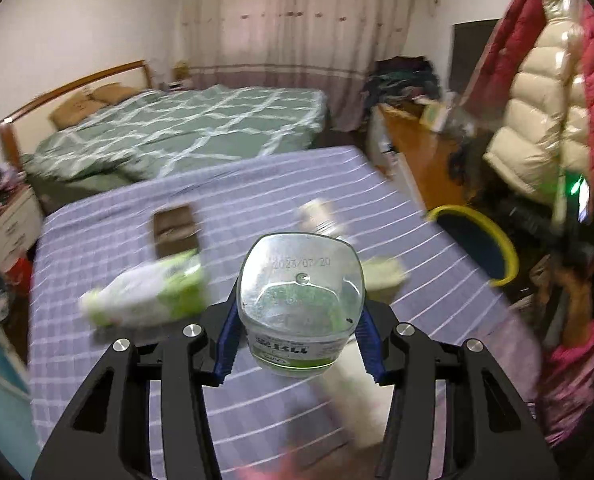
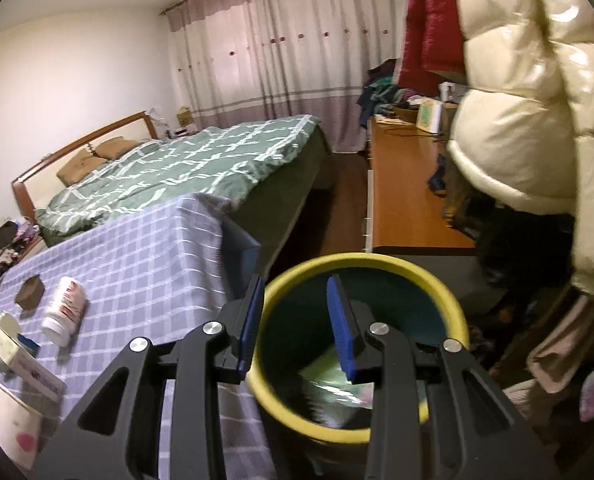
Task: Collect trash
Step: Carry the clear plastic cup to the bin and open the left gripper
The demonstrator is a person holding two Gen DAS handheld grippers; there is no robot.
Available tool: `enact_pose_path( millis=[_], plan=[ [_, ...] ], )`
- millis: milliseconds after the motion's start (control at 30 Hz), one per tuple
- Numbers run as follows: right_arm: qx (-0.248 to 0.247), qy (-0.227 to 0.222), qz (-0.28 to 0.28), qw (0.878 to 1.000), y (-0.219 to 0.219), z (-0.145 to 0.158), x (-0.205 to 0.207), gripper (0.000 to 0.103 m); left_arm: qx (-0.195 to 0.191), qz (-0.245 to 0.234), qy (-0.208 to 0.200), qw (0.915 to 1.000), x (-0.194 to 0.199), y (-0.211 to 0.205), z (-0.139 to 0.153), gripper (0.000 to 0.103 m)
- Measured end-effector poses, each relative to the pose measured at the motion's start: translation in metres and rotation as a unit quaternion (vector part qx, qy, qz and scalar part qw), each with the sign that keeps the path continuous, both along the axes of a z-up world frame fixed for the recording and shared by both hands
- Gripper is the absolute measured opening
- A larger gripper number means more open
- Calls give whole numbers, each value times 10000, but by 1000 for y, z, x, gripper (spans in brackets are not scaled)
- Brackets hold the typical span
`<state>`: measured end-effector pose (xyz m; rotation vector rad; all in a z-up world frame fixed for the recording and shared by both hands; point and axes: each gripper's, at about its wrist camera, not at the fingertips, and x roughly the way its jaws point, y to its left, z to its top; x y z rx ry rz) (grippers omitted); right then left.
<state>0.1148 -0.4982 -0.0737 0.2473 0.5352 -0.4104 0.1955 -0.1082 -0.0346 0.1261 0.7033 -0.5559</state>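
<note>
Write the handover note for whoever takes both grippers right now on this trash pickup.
Left gripper: shut on a clear plastic bottle, held above the checked table.
Right gripper: open, nothing in it, over the yellow-rimmed bin.
Done: some wrapper-like trash already lies in the bin.
Left: bin the bottle, then clear the table: white bottle, brown box, green-white packet, paper cup, flat carton.

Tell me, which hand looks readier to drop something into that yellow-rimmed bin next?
The left. Its tongs clamp a clear plastic bottle above the checked tablecloth. The right tongs hang over the yellow-rimmed bin, open and empty, so they have nothing to drop.
</note>
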Motion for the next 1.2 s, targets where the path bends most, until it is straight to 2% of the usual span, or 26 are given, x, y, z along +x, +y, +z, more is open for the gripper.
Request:
enact_pose_path(
  millis=[133,300,400,533,667,700,733,767,800,967,1200],
  plan=[
    [14,-9,-281,9996,-25,-3,-28,32,-133,-551,85,9984,7,-61,17,50],
    [14,17,-511,9987,-47,-7,-58,32,-266,-1235,424,9911,12,-161,14,50],
    [24,65,-546,9985,-56,-13,-72,32,-350,-1506,724,9853,18,-223,0,50],
    [78,127,-596,9981,-65,-19,-89,32,-256,-1684,1014,9802,23,-297,-29,50],
    [113,232,-615,9978,-72,-26,-97,33,-75,-1728,1128,9785,27,-352,-55,50],
    [128,265,-622,9976,-74,-28,-99,34,17,-1637,1096,9804,29,-365,-61,54],
    [143,272,-626,9976,-75,-29,-100,36,44,-1591,1048,9817,30,-371,-63,75],
    [162,272,-626,9975,-75,-30,-100,37,46,-1523,973,9835,31,-375,-64,84],
    [183,273,-623,9975,-76,-31,-101,37,23,-1373,824,9871,31,-375,-62,88],
    [227,291,-551,9978,-71,-33,-96,38,-149,-1285,650,9895,25,-346,-36,89],
    [210,388,-250,9987,-48,-34,-74,38,-366,-839,-98,9958,15,-246,16,93]
  ],
)
